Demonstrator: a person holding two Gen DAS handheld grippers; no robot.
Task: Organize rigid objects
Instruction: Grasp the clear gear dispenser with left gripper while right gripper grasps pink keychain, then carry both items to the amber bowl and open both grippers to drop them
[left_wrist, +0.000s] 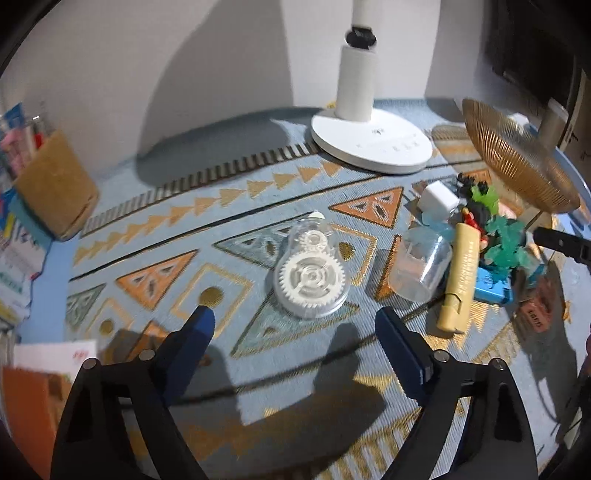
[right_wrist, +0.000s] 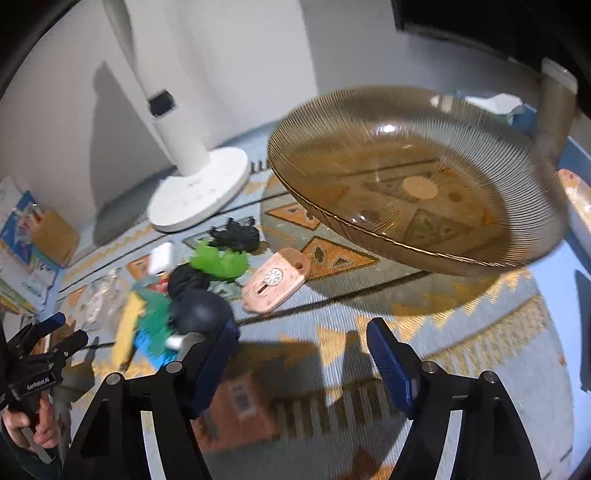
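A clear correction-tape case with white gears lies on the patterned cloth just ahead of my open, empty left gripper. To its right sit a clear plastic cup on its side, a cream tube, a white block, a blue box and green and black toy pieces. My right gripper is open and empty over bare cloth. A pink flat case lies ahead of it, the toy pile to its left. A ribbed amber glass dish stands raised at the right.
A white lamp base stands at the back of the cloth. A cork-wrapped holder with pens is at the far left, with printed papers below it. An orange box lies near my right gripper. The left gripper shows in the right wrist view.
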